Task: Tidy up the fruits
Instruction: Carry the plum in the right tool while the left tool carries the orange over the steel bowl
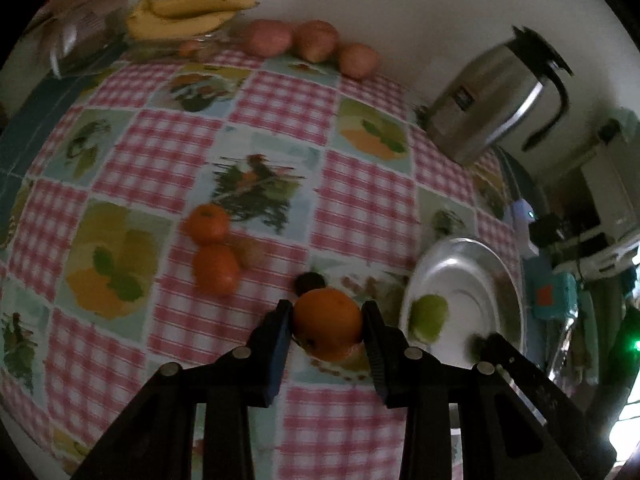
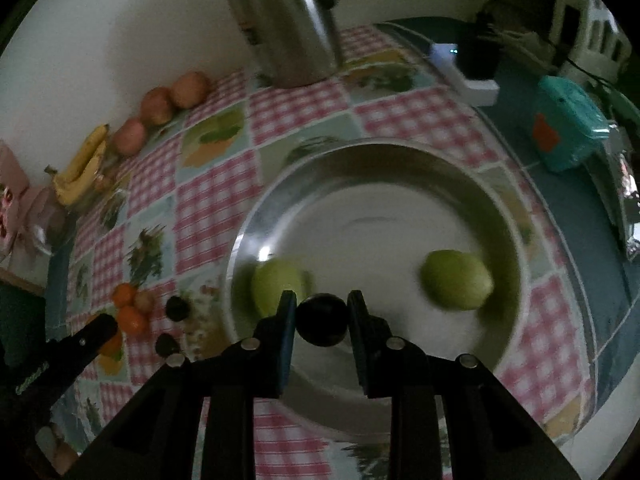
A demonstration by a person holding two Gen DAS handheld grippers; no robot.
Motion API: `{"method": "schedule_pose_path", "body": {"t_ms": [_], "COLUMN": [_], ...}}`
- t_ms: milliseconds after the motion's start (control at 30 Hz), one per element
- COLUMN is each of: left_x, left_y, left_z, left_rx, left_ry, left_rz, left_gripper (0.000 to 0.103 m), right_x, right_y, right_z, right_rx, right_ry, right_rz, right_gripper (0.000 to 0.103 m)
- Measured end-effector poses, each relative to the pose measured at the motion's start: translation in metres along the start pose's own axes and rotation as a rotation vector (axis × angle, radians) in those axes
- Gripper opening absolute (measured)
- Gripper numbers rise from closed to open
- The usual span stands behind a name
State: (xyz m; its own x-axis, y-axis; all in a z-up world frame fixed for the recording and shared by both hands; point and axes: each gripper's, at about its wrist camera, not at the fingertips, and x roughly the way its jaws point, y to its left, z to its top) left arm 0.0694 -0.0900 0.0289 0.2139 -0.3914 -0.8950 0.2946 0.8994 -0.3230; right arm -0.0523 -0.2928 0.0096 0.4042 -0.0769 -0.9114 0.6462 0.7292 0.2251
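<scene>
Left claw (image 1: 327, 330) level around an orange (image 1: 328, 323) (pinched), above tablecloth (image 1: 168, 152)

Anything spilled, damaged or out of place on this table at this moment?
Nothing stands out. The left gripper holds an orange above the tablecloth; the right gripper holds a dark round fruit over the metal plate, where two green fruits lie. The kettle stands upright.
</scene>
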Motion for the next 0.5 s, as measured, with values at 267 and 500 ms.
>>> {"method": "schedule_pose_path", "body": {"t_ms": [267,500], "left_x": [0.005,0.011], "left_y": [-0.048,-0.084], "left_z": [-0.017,-0.032], "left_rx": [0.119,0.237], "left_ry": [0.015,0.019], "left_rz": [-0.024,-0.027], "left_gripper": [0.037,0.037], "right_x": [-0.01,-0.019], "right_y": [-0.033,-0.046], "right_z": [0.004,0.004], "right_rx": [0.051,0.08], "right_ry": [-0.031,-0.052], "right_rz": [-0.041,-0.033], "right_gripper": [0.027,0.027]}}
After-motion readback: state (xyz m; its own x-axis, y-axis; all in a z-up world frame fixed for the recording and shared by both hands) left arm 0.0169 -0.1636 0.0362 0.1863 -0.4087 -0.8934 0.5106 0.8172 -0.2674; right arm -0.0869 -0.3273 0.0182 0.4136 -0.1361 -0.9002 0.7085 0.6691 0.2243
